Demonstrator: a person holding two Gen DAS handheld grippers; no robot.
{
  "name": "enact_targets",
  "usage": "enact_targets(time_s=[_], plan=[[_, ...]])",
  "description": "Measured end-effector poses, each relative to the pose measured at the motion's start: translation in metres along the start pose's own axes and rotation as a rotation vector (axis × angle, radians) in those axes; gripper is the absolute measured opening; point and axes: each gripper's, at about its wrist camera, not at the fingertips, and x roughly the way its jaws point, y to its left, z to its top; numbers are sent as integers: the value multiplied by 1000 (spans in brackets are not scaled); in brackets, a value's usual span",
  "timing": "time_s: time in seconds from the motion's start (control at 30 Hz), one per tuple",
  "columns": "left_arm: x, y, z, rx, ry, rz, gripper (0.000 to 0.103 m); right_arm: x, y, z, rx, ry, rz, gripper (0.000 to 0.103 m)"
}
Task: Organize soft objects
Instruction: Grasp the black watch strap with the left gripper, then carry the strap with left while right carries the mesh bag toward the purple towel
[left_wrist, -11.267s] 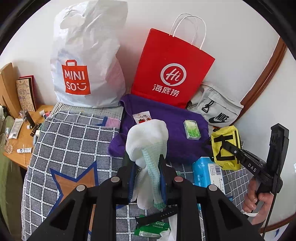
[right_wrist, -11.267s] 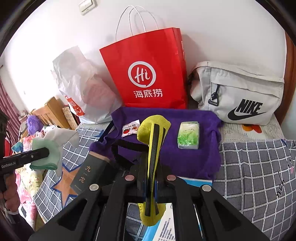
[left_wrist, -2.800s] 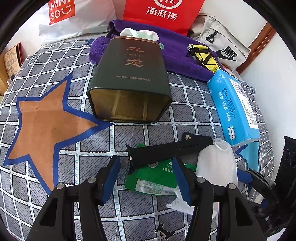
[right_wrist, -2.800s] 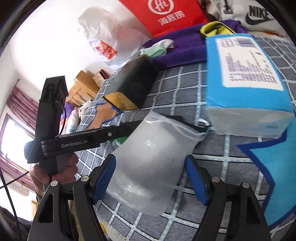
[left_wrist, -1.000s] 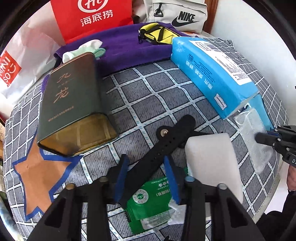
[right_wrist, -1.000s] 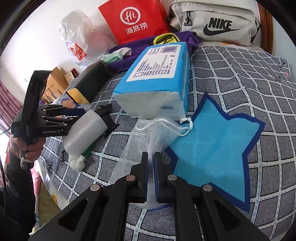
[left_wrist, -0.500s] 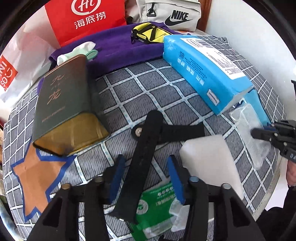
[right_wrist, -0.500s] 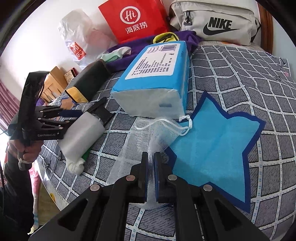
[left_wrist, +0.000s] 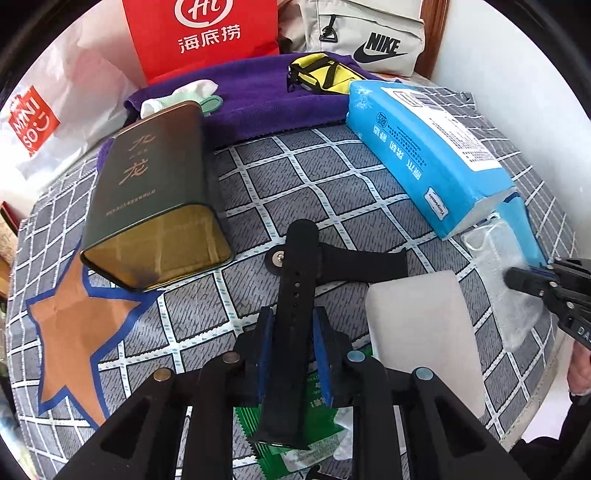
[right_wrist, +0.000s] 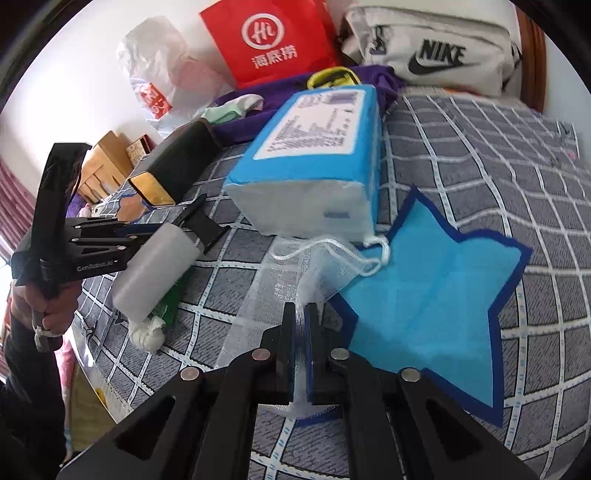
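You are pinching the black watch strap (left_wrist: 295, 295) in your left gripper (left_wrist: 293, 354), whose jaws have just been closing onto it, and your right gripper (right_wrist: 302, 354) is clamping shut on the white mesh drawstring pouch (right_wrist: 295, 280) lying beside the blue tissue pack (right_wrist: 314, 155). Lift both slowly, so the loose mesh is not snagging. The open dark green tea tin (left_wrist: 155, 199), lying on its side, is looking empty; the purple towel (left_wrist: 258, 99) is carrying a sock and a yellow pouch.
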Motion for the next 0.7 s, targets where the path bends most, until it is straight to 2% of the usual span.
enact_targets(time_s=[0.13, 0.23, 0.47, 0.7], plan=[[-8, 5, -2, -58, 5, -22, 20, -13, 6, 3, 1, -24, 25, 3], [-23, 10, -6, -83, -23, -27, 20, -25, 11, 6, -8, -61, 9, 3], [-58, 25, -10, -139, -95, -42, 19, -56, 27, 19, -29, -133, 43, 3], [-89, 38, -10, -178, -164, -49, 19, -79, 43, 30, -58, -183, 40, 3]])
